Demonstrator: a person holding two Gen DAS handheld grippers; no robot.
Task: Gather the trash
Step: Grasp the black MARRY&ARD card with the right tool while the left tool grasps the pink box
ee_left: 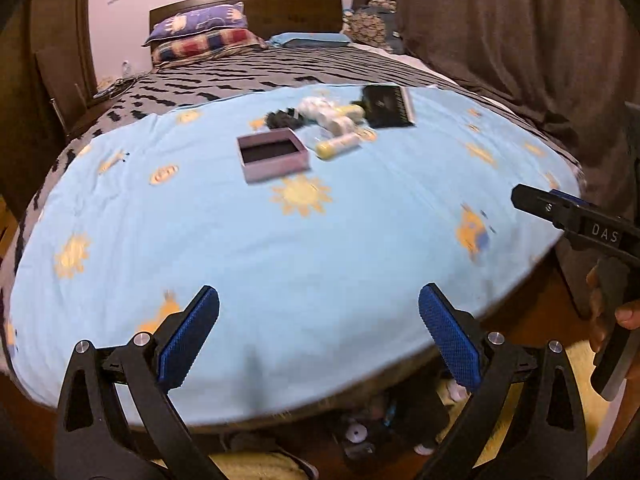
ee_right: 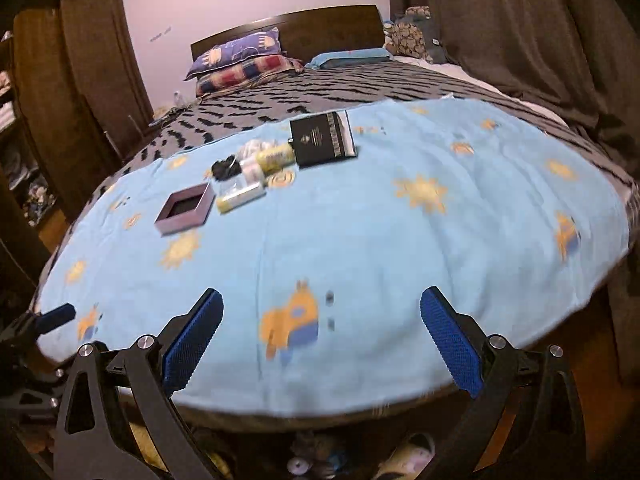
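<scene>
both grippers' fingers (ee_left: 448, 340) spread wide and empty above the blue blanket (ee_left: 280, 260), trash pile (ee_left: 336, 124) well beyond

We see bed (ee_left: 280, 68) with grey black-patterned cover, dark headboard at far end. Light blue blanket (ee_left: 280, 248) with yellow suns spread over near part of bed. On blanket we find small cluster: open pink box (ee_left: 274, 155), empty, nearest us; yellow tube (ee_left: 336, 146) just beside it; black booklet (ee_left: 386, 106) farther back; white and black bits (ee_left: 316, 114) between, too blurred for us to name. Pillows (ee_left: 204, 36) stacked at headboard; folded blue cloth (ee_left: 312, 39) beside them.
</scene>
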